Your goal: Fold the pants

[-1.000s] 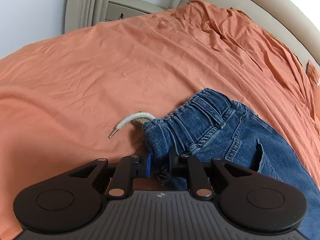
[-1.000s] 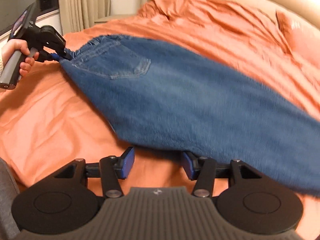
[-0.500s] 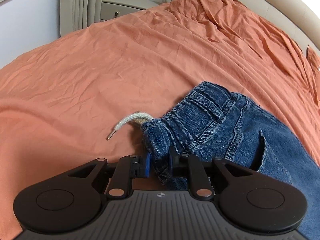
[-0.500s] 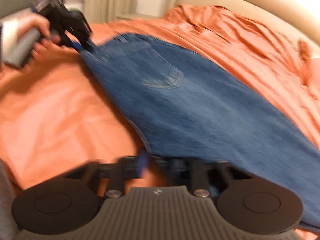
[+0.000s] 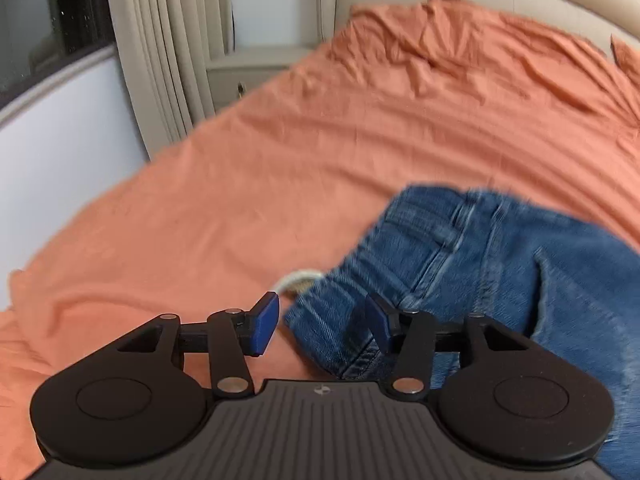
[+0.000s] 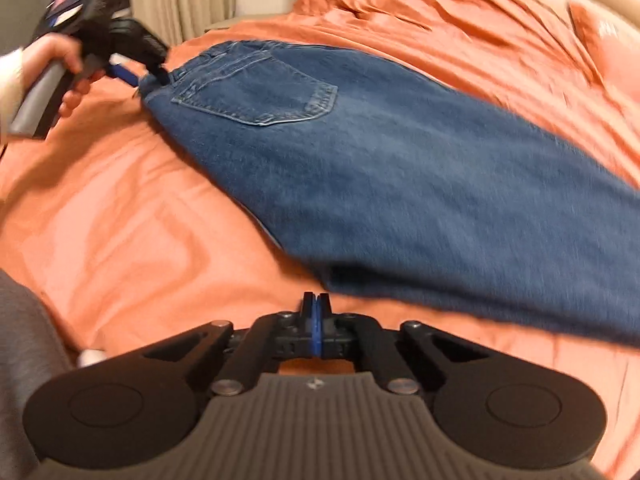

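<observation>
left gripper [image 5: 322, 322] spread at jeans [image 6: 400, 168] waistband edge — right gripper [image 6: 316, 320] closed.

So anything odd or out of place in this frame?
Only small things. The left gripper is open with its fingers straddling the jeans' waistband corner. A white drawstring pokes out from under that waistband. The right gripper is shut on nothing, just short of the jeans' edge.
</observation>
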A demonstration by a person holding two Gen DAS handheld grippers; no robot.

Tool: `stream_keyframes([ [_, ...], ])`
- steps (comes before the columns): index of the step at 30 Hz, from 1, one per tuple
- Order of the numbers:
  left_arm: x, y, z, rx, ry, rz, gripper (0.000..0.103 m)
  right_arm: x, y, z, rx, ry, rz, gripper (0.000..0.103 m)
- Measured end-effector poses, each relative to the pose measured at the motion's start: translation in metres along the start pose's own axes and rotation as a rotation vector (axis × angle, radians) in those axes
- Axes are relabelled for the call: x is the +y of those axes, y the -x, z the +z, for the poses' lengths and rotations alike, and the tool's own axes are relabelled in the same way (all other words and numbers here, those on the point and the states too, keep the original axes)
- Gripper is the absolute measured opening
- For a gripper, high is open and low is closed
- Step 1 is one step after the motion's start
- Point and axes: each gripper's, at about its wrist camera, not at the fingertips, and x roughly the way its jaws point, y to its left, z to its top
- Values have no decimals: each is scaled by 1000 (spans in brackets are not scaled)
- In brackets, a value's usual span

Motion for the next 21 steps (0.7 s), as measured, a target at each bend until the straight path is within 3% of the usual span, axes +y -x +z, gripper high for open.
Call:
stream_keyframes([
  [4,-11,43,7,-50,-37,-60,64,-21,31,2,-22,-120,14,0],
  [8,-44,74,4,-26,-92,-213,63,-64,71,5,-57,-277,-2,3],
  [13,-102,93,-10,8,-192,-368,63,-152,128,-8,-99,-507,-70,14],
  [16,-137,87,-21,56,-227,-433,59,-213,166,-23,-129,-633,-141,16],
  [21,-186,71,-37,85,-281,-455,57,-314,217,-55,-177,-809,-251,16],
])
